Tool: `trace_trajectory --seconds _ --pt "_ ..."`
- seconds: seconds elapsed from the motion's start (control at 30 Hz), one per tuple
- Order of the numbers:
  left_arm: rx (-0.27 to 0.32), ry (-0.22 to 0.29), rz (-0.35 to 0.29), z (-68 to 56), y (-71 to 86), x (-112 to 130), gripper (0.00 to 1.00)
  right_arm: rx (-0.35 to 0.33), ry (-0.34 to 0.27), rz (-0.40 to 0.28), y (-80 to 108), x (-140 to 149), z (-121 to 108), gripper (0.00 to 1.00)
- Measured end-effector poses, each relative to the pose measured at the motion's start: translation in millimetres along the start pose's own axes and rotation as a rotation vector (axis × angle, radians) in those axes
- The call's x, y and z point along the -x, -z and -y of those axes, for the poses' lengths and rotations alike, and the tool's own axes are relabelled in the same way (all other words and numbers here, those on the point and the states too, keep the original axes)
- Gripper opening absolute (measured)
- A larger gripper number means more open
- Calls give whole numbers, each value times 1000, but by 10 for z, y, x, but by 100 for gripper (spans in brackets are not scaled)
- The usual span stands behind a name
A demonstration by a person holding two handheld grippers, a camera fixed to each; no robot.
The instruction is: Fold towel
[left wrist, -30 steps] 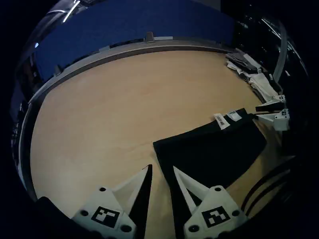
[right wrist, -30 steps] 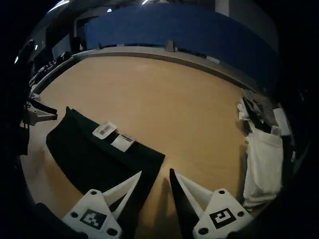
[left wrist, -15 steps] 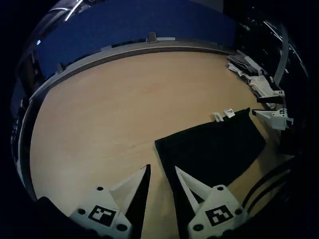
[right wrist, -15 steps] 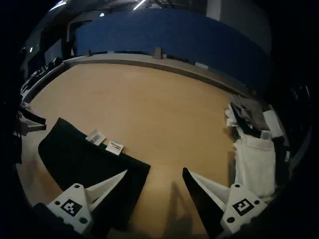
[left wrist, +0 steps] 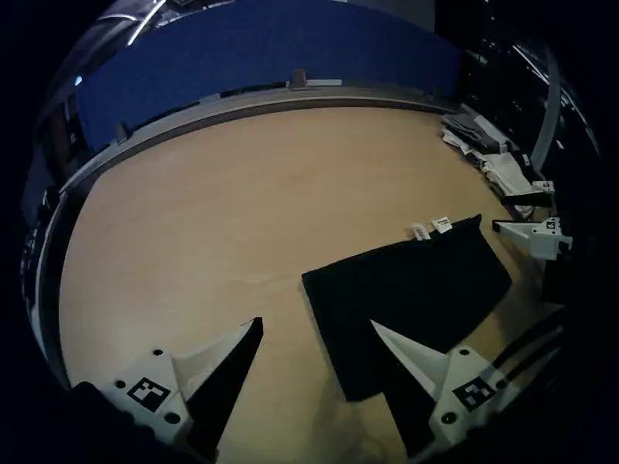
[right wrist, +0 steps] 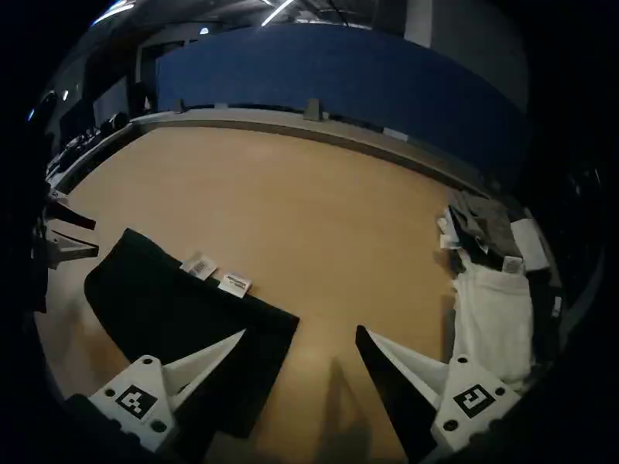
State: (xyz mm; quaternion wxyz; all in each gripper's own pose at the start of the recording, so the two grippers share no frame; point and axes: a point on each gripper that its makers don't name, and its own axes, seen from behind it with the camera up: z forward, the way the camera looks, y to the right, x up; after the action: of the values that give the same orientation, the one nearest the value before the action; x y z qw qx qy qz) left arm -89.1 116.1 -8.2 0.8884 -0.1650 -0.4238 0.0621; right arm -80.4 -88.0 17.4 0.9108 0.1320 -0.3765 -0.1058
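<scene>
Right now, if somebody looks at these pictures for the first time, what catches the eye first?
A black folded towel lies flat on the light wooden table, with two white tags at its far edge. A pile of white and grey folded cloths sits right of it in the right gripper view.

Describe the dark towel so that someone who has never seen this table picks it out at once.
Start from the big wooden table backed by a blue partition. On its near side a black towel lies flat. Unlike the white and grey cloths heaped at the table's edge, it lies alone and has two small white tags at one edge.
</scene>
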Motion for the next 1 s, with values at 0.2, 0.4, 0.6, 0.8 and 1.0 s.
trace_trajectory --seconds 0.2,0.4,0.6,0.8,1.0 --pt "-2 20 -8 16 48 0 94 -16 2 5 50 41 36 100" --pt "-6 35 -14 -3 145 40 94 -34 3 13 137 114 79 100" --pt "-2 73 -10 -46 269 148 94 -47 5 27 228 234 141 100" --pt "-4 106 -1 -80 382 306 94 -63 0 44 343 399 234 100" --pt "-7 110 21 -143 518 551 94 -89 -4 66 472 598 368 100"
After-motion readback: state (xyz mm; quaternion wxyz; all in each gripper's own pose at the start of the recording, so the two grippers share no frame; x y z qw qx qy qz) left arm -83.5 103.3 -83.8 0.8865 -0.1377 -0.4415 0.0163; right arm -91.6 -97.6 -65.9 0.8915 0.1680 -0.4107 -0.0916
